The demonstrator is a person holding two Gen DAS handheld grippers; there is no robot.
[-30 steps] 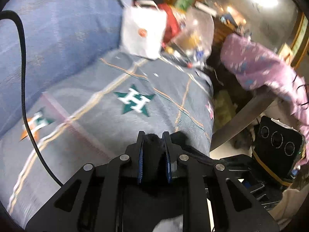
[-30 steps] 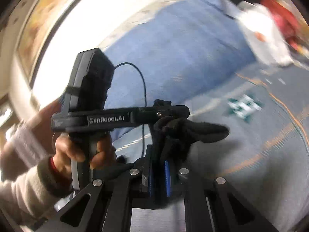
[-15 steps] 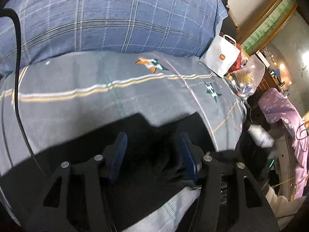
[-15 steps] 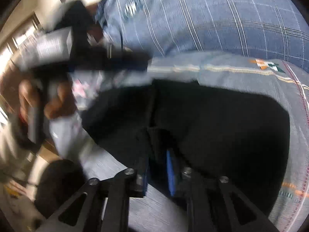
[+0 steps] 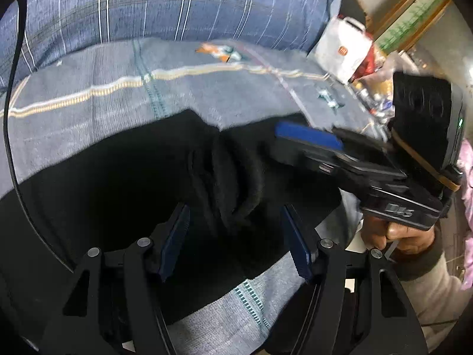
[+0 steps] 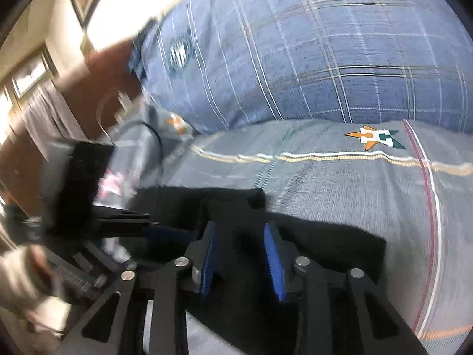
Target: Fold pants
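Note:
Black pants (image 5: pixel 118 177) lie bunched on a grey-blue bedsheet (image 5: pixel 103 68) with star logos. My left gripper (image 5: pixel 233 210) hangs over them with its jaws opening; a raised fold of black cloth sits between the blue pads (image 5: pixel 177 230), which stand clear of it. In the left wrist view my right gripper (image 5: pixel 307 139) reaches in from the right, held by a hand (image 5: pixel 399 236). In the right wrist view the right gripper (image 6: pixel 240 226) is also opening, low over the pants (image 6: pixel 325 242); dark cloth fills the gap untouched by the pads. The left gripper (image 6: pixel 165 232) shows blurred at the left.
A blue plaid duvet (image 5: pixel 147 6) bulges along the far side of the bed. A white paper bag (image 5: pixel 343 47) and clutter stand at the far right corner. A black cable (image 5: pixel 11 118) runs down the left of the left wrist view. Brown furniture (image 6: pixel 88 88) stands beyond the bed's end.
Both grippers were shut on black cloth held up above the bed. They have tipped downward, the pants now rest on the sheet, and both pairs of jaws have parted off the cloth.

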